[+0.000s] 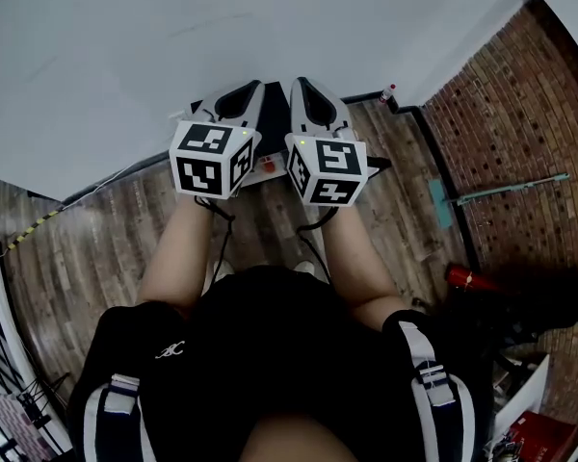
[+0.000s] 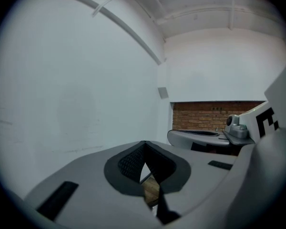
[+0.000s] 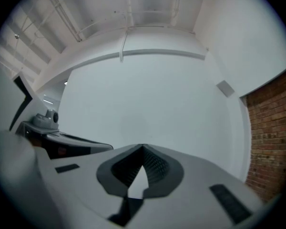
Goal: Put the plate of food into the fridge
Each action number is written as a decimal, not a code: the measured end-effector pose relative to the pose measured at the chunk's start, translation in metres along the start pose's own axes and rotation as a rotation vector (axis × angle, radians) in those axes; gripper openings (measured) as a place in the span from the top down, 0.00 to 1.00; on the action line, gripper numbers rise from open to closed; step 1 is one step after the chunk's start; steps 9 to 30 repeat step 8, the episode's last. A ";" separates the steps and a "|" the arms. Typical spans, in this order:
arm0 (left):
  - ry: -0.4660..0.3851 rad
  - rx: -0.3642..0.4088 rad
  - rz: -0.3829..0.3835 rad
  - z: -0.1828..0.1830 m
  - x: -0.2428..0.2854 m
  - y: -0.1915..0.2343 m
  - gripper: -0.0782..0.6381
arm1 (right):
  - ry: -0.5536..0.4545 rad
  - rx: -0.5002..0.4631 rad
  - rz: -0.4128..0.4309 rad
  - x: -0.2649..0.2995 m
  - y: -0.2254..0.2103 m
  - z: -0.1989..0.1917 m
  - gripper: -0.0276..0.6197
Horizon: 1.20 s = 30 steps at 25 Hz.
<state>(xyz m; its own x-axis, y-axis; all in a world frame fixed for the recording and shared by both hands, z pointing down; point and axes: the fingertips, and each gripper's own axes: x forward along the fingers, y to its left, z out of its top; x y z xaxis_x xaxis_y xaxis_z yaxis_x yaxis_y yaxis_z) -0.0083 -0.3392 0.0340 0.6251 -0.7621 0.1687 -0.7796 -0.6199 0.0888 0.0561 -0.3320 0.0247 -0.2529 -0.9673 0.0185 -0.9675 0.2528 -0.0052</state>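
The person stands before a white wall (image 1: 173,37) on a wooden floor (image 1: 106,248) and holds both grippers low in front of the body, side by side and close to each other. Both point toward the base of the wall.

The fingers (image 2: 128,163) of the left gripper (image 2: 144,144) are clenched. Their tips meet and nothing is between them; only a bit of the floor shows through the small gap behind the tips. The fingers (image 3: 157,168) of the right gripper (image 3: 143,148) are clenched in the same way, with only the wall behind them.

A brick wall (image 1: 520,114) runs along the right side, and a red object (image 1: 467,278) lies near its foot.

Where the plate of food is I cannot tell, as no view shows it.
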 end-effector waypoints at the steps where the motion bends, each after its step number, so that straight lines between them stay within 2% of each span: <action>1: -0.004 0.007 0.003 0.002 0.000 0.000 0.90 | -0.004 0.002 0.005 0.001 0.001 0.001 0.94; 30: -0.016 0.005 0.021 0.006 -0.008 0.011 0.90 | -0.015 0.008 0.026 0.007 0.012 0.009 0.94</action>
